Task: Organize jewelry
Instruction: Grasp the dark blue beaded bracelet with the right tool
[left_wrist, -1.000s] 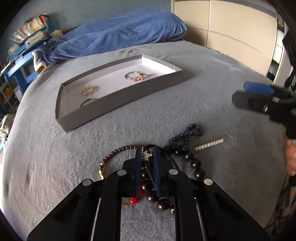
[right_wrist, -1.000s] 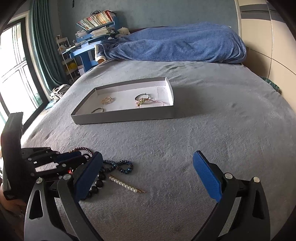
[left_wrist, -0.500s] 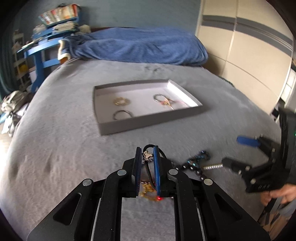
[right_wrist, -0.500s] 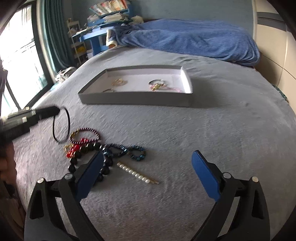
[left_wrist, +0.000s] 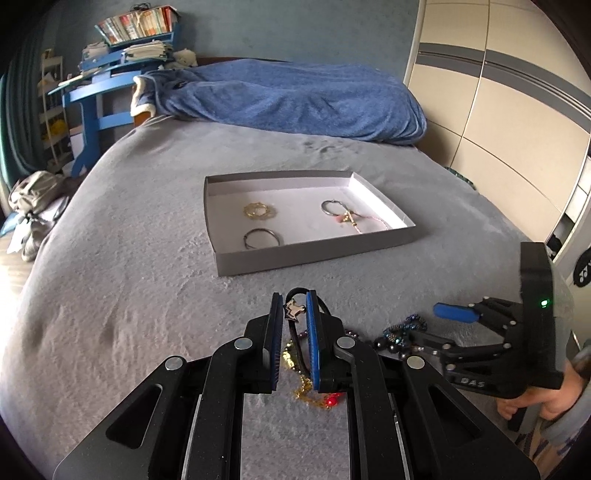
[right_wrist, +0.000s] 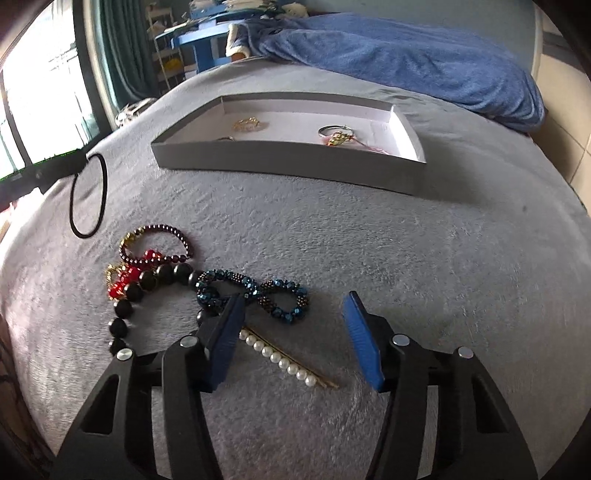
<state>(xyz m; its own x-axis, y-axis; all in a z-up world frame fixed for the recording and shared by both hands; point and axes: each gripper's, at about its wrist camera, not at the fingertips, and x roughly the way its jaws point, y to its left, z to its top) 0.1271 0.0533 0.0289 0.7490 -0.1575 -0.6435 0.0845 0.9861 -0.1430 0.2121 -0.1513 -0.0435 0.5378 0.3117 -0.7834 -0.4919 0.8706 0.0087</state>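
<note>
Lifted since a second ago: my left tool (left_wrist: 293, 314), now clear of the jewelry pile and raised off the bed (left_wrist: 129, 280), jaws clamped on a black cord bracelet (right_wrist: 88, 195) with a small silver charm (left_wrist: 294, 308) between the pads. In the right wrist view the cord loop hangs free at 9 o'clock, above the bedcover.

Lowered since then: my right tool (right_wrist: 295, 325), its jaws having just been closing, now half apart, nothing pressed between them. The blue bead bracelet (right_wrist: 255, 291) lies on the bed between the fingertips; the pearl hair pin (right_wrist: 284, 363) lies just below it, its upper end hidden behind the left finger.

Remaining on the bed, at 9 to 10 o'clock of the right tool:
- large black bead bracelet (right_wrist: 147, 284), touching the blue one
- dark red bead bracelet (right_wrist: 159, 243)
- red beads with gold chain (right_wrist: 122, 280)

Grey tray (left_wrist: 314, 254), at 12 o'clock, well apart from the pile:
- gold ring-shaped piece (left_wrist: 259, 211)
- plain metal hoop (left_wrist: 262, 238)
- second hoop with gold and pink pieces (left_wrist: 341, 212)

Blue blanket (left_wrist: 295, 99) beyond the tray, at the head of the bed.
</note>
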